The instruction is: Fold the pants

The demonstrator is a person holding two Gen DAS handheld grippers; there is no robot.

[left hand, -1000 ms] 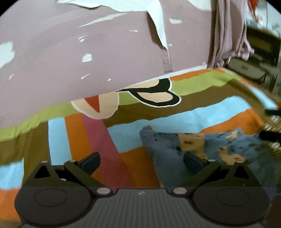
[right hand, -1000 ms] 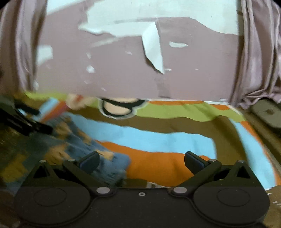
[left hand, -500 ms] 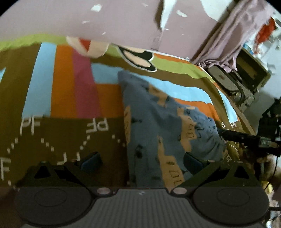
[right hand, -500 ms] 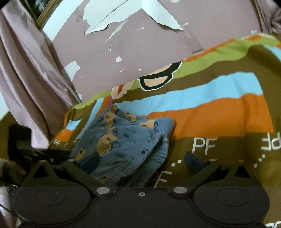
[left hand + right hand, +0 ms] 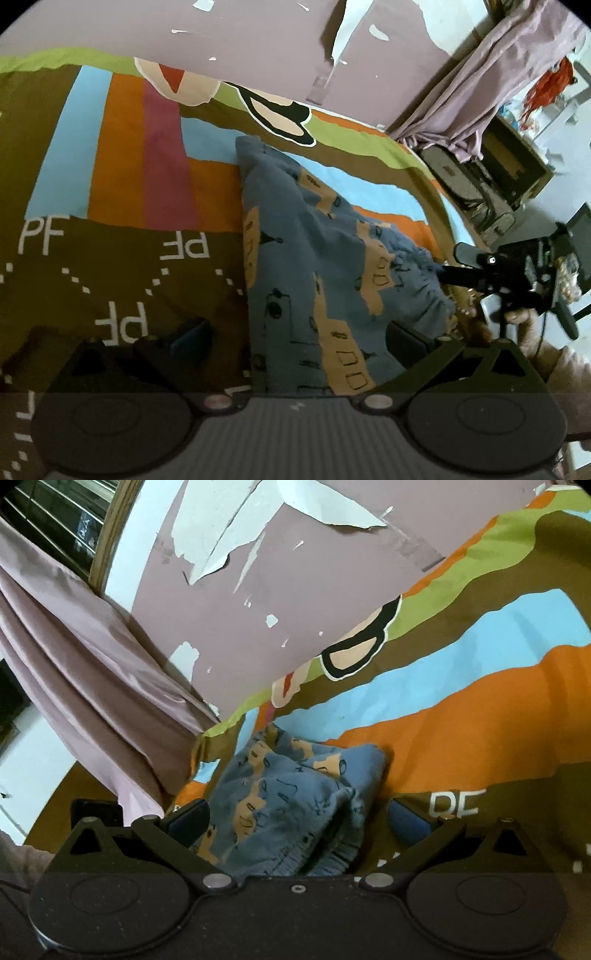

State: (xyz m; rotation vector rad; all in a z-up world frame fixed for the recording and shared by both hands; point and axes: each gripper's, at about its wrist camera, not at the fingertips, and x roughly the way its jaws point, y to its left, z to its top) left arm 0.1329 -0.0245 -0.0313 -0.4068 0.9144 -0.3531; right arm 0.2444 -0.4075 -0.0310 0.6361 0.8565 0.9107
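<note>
Viewing one pants (image 5: 317, 280) bundle on your striped sheet (image 5: 122, 177) | left gripper (image 5: 295, 338) jaws apart over its near edge | right gripper (image 5: 297, 821) jaws apart, straddling waistband.

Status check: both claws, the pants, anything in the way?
Left claw open, empty. Right claw open, straddling the waistband. Blue pants lie bunched on the striped bedsheet, unfolded. Nothing on top of them.
</note>
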